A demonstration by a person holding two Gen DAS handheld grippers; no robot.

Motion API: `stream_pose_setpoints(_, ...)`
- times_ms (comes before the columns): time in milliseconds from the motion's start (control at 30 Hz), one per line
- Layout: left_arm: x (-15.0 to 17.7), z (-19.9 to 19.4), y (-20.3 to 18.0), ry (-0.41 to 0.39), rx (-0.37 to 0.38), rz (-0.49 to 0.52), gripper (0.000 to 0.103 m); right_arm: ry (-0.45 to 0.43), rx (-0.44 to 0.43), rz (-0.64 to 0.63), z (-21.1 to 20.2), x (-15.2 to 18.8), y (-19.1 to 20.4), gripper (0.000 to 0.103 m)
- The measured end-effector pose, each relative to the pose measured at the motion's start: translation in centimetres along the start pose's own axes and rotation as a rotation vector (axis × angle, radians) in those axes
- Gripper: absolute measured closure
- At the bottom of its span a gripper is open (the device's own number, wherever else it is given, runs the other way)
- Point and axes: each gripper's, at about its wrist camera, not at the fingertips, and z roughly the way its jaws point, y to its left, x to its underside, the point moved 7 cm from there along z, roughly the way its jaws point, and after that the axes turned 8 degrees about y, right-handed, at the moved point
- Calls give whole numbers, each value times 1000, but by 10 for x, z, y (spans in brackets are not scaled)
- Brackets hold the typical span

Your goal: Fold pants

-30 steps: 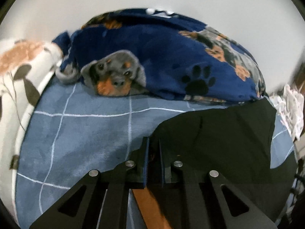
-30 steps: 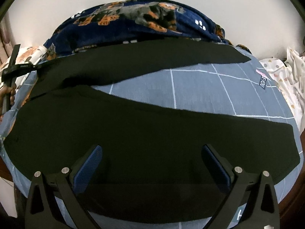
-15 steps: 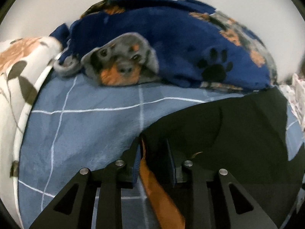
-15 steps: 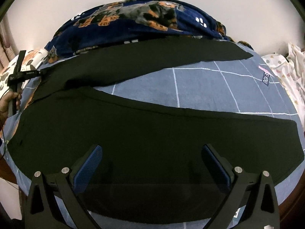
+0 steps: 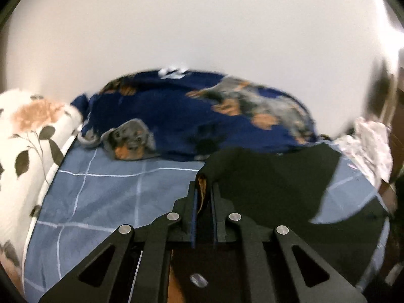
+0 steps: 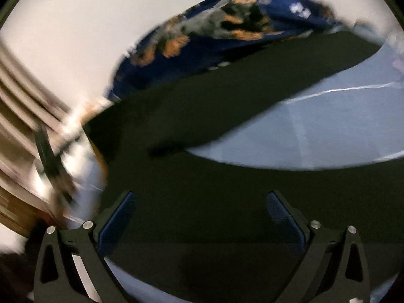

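The left claw (image 5: 203, 197), clamped on the black pants (image 5: 272, 176), has lifted their corner off the bed (image 5: 106, 192), starting the fold; the right claw (image 6: 200, 217) gapes empty.

The left gripper (image 5: 203, 197) points slightly downward, its jaws clamped tight on cloth. The right gripper (image 6: 200, 217) tilts downward, jaws spread wide, holding nothing.

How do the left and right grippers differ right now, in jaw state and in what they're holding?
The left gripper is shut on a bunched edge of the black pants; the right gripper is open, holding nothing. The left's blue pads nearly meet around the cloth; the right's pads stand wide apart above flat pants fabric. Both are black with blue pads and point down toward the bed.
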Motion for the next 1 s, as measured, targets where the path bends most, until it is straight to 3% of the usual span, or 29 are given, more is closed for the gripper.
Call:
stream_pose_setpoints(100, 20, -31, -26, -28, 56, -5, 94, 39, -187, 107, 22, -39, 12, 8)
stream_pose_setpoints(133, 27, -38, -33, -29, 62, -4, 94, 48, -209, 125, 30, -50, 14, 10)
stream_pose_setpoints(333, 76, -59, -66, 18, 96, -7, 94, 90, -280, 219, 75, -103, 13, 16)
stream_pose_setpoints(400, 86, -59, -71, 36, 101, -14, 94, 104, -242, 289, 89, -117, -1, 21)
stream_pose_setpoints(467, 92, -57, -72, 53, 109, -34, 94, 127, -230, 360, 100, -124, -17, 42)
stream_pose_setpoints(500, 94, -54, -70, 63, 110, -49, 94, 138, -220, 383, 102, -124, -25, 81)
stream_pose_setpoints(533, 96, -52, -68, 73, 113, -62, 93, 145, -197, 409, 105, -123, -33, 94)
stream_pose_setpoints(567, 98, -51, -66, 84, 114, -73, 93, 135, -196, 411, 104, -121, -36, 96)
stream_pose_setpoints(700, 99, -56, -50, 100, 94, -118, 93, 72, -164, 278, 76, -98, -18, 97)
stream_pose_setpoints(833, 106, -69, -26, 121, 67, -167, 92, 52, -152, 166, 35, -32, 5, 97)
stream_pose_setpoints(1000, 138, -74, -20, 202, 12, -165, 91, 92, -154, 155, 20, 55, 9, 98)
